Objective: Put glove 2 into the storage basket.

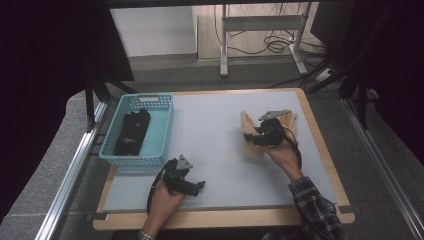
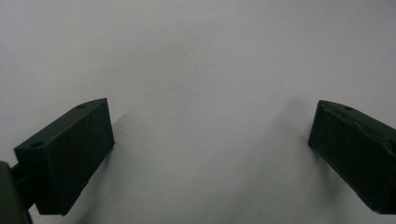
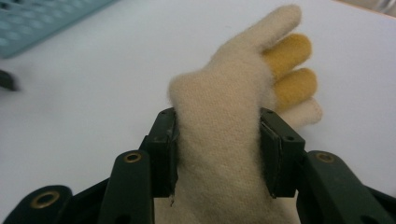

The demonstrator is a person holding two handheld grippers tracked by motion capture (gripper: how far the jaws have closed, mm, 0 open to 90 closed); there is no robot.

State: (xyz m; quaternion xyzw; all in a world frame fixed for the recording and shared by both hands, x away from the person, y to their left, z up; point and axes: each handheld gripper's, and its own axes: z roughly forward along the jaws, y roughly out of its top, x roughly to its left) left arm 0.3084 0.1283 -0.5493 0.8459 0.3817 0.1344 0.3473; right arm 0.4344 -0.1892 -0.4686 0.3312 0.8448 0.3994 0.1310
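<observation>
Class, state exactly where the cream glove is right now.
In the high view the cream glove sits right of centre on the table, clamped in the right gripper.

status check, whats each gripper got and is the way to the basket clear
Right gripper shut on cream glove, jaws just closed. Left gripper open, nothing between its jaws. Teal basket holds a dark item; bare mat between.

floor [image 1: 165,75]: grey | desk frame [image 1: 262,25]: metal | cables [image 1: 277,45]: loose on floor
</observation>
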